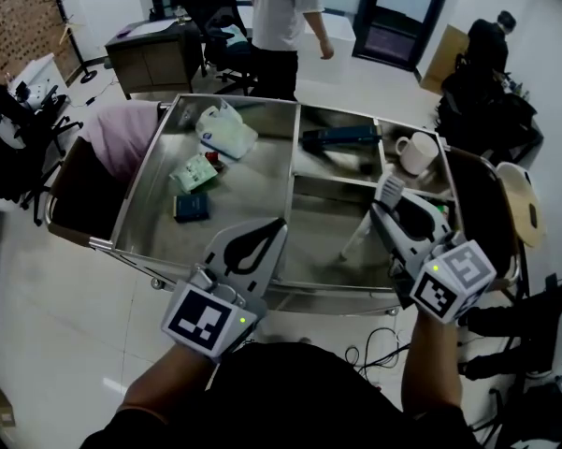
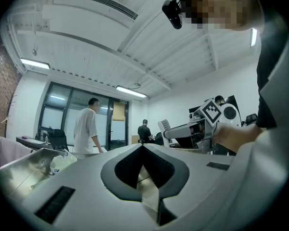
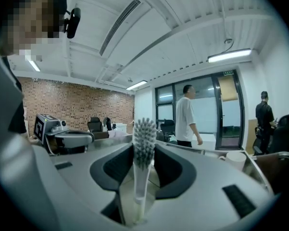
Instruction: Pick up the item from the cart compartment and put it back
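Head view: the right gripper (image 1: 391, 204) holds a toothbrush (image 1: 360, 237) over the cart (image 1: 337, 293), with the handle slanting down toward the near right compartment. The left gripper (image 1: 276, 227) hovers at the near rim.

Left gripper view: jaws together, nothing between them.

Right gripper view: jaws clamped on the toothbrush (image 3: 144, 143) handle, bristles up — the pick-up appears done. Next move: lower the toothbrush into that compartment, then release it.
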The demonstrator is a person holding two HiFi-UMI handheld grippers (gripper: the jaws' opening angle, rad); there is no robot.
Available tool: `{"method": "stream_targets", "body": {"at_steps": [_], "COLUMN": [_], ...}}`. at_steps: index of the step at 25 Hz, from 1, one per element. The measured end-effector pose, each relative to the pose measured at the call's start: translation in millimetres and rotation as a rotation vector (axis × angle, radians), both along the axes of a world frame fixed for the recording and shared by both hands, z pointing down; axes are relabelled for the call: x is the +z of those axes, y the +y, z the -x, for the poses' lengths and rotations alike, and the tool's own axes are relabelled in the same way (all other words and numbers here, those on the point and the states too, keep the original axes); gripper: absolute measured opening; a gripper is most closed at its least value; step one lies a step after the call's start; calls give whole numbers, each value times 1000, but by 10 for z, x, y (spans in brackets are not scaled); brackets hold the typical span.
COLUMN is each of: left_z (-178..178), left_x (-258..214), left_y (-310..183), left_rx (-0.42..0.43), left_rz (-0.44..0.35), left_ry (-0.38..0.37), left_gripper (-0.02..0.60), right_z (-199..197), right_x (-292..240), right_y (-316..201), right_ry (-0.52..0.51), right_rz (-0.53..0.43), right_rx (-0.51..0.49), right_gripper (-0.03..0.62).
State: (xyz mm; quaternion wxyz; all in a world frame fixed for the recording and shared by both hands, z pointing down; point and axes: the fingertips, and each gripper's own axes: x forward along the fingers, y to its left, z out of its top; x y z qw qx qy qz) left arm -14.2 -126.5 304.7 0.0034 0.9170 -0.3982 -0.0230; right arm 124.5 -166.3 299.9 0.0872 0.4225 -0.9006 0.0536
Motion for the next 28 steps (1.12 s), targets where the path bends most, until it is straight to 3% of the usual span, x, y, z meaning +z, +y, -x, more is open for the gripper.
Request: {"method": "stream_targets", "body": {"at_steps": [10, 16, 18, 24, 28], "left_z": [64, 110, 127, 167, 153], "left_x": [16, 31, 32, 46, 35], "left_y": [-52, -95, -108, -158, -175], "left_rx": [-9, -18, -20, -27, -24], "left_rz": [5, 10, 13, 16, 16], "left_ry": [6, 12, 13, 19, 18], "left_gripper": [0, 0, 0, 0, 0], "right_z": [362, 546, 578, 623, 620], "right_x": [134, 448, 522, 570, 572], "right_y": [-372, -537, -564, -640, -664], "right_ry": [98, 257, 286, 271, 258], "right_rz": [37, 99, 110, 127, 136], "right_rx": [-51, -82, -89, -89, -86], "right_gripper": [158, 161, 209, 228, 196]}}
